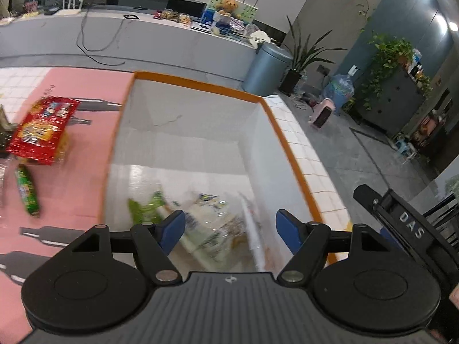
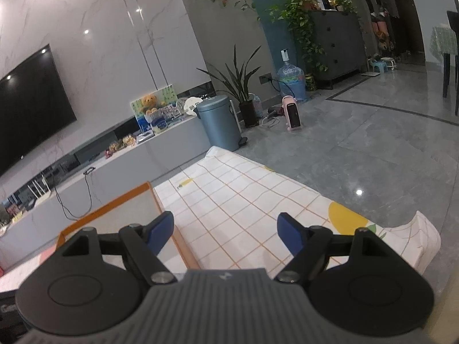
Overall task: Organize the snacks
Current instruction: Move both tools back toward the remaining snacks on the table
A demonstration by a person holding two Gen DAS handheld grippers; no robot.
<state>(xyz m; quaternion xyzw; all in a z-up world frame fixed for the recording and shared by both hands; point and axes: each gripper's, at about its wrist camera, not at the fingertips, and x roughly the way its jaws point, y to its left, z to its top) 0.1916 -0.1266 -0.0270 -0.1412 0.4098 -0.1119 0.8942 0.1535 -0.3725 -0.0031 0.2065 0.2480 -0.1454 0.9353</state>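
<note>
Both grippers wide | left gripper (image 1: pixel 231 229) above orange-rimmed bin (image 1: pixel 200 84)

1. Blurred beyond reading: packets (image 1: pixel 200 223) on the floor of the box (image 1: pixel 200 81).
2. Smeared print on the red bag (image 1: pixel 43 129) left of the box.
3. Cut off by the left edge beside the box: dark wrapper (image 1: pixel 4 132).
4. In the right view, only a corner of the box showing, its inside hidden.

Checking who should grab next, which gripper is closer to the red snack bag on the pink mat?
Left. The left gripper hangs open over the bin beside the red snack bag; the right gripper is over the checked cloth.
</note>
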